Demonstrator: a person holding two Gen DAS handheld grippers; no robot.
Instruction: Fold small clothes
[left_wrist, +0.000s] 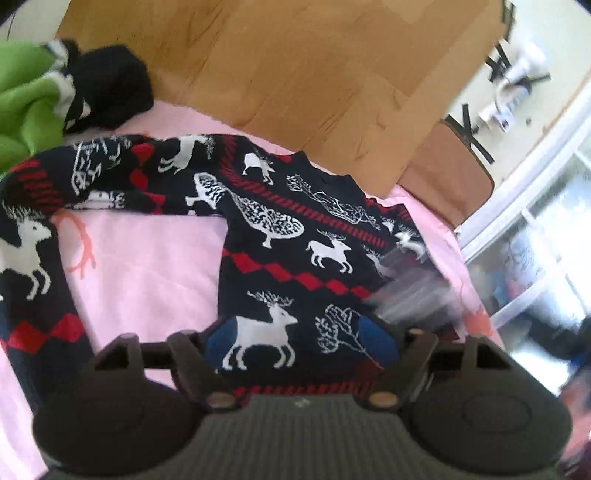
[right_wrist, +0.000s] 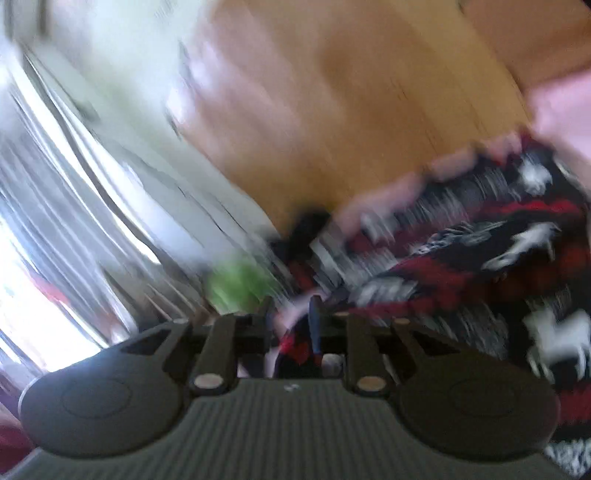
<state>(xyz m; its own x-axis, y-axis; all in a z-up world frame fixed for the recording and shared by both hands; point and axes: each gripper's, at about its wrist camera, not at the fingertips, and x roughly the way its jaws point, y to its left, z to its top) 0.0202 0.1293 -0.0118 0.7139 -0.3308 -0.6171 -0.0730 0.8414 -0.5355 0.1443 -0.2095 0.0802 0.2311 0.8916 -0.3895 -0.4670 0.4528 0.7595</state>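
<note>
**Knitted sweater laid flat, one sleeve being pinched**

Navy knit sweater (left_wrist: 295, 240) is lying spread on the pink sheet (left_wrist: 147, 266), so we are getting clean fold lines; our left claw (left_wrist: 301, 347) is hovering wide open over its hem, holding nothing; our right claw (right_wrist: 290, 325) is looking nearly closed on blurred fabric, probably a sleeve. We are counting one sweater, one side pile (left_wrist: 55, 85), two claws.
</note>
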